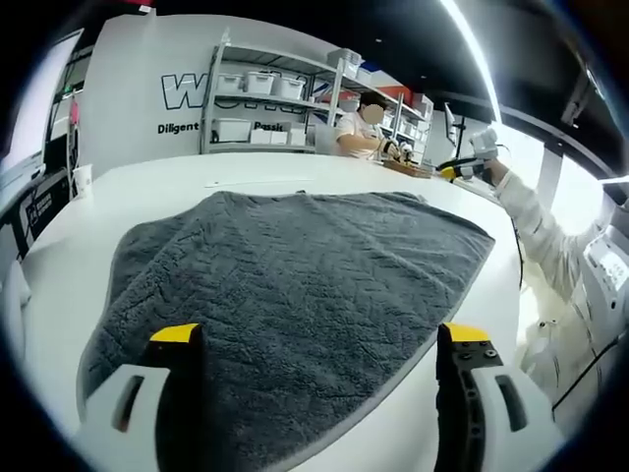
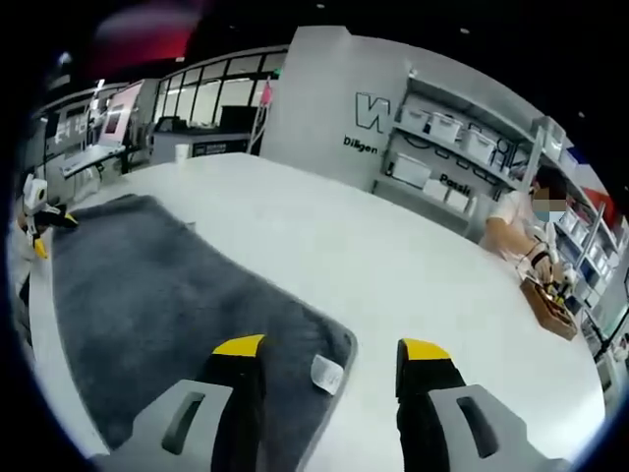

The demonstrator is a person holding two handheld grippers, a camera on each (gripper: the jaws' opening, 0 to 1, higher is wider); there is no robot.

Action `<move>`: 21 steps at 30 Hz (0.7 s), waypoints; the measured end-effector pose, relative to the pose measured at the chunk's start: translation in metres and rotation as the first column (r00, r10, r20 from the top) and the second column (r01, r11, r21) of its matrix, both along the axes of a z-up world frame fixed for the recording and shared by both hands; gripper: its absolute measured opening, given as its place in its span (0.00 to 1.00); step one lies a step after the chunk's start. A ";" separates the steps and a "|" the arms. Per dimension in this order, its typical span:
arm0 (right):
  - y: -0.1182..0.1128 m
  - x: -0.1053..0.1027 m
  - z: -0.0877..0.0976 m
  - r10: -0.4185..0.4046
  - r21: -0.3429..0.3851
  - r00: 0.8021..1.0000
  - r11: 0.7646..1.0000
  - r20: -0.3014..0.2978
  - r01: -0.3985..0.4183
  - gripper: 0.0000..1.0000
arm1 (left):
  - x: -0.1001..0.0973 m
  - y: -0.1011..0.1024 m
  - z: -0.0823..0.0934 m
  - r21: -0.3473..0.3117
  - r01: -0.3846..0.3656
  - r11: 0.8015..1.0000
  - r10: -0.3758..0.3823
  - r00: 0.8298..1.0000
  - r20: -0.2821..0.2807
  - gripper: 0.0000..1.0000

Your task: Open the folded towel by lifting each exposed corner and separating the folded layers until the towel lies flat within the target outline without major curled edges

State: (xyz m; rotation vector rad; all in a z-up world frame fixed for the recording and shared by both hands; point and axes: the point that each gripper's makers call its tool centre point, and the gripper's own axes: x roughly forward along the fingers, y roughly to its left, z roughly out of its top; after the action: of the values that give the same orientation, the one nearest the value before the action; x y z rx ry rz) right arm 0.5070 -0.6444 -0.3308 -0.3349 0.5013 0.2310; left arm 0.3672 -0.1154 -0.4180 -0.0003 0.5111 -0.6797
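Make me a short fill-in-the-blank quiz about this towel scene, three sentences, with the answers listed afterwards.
1. The textured terry towel spread on the table is ____ in colour.
2. The tips of the left claw are coloured ____.
3. In the right gripper view, a small white ____ is sewn at the towel corner between the jaws of the right claw.

Missing words: grey; yellow; label
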 end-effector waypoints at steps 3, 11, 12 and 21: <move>-0.005 0.009 0.000 -0.010 0.000 1.000 1.000 -0.001 0.010 0.44 | -0.001 0.001 0.000 0.005 -0.001 1.000 0.001 1.000 -0.002 0.97; -0.015 0.028 -0.006 -0.041 0.011 0.999 0.999 -0.024 0.042 0.39 | -0.001 0.001 0.003 0.006 -0.003 1.000 0.003 1.000 0.006 0.97; -0.016 0.031 -0.008 -0.041 0.019 0.999 0.999 -0.033 0.042 0.38 | -0.001 0.001 0.003 0.008 -0.004 1.000 0.004 1.000 0.006 0.97; -0.024 0.052 -0.027 -0.036 0.033 0.995 0.999 -0.096 0.040 0.30 | -0.002 0.004 0.007 0.004 -0.015 1.000 0.015 1.000 0.010 0.96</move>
State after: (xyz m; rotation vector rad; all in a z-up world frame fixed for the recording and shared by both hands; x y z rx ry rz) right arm 0.5589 -0.6688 -0.3581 -0.2806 0.5970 0.2193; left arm 0.3652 -0.1118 -0.4112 0.0029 0.5019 -0.6640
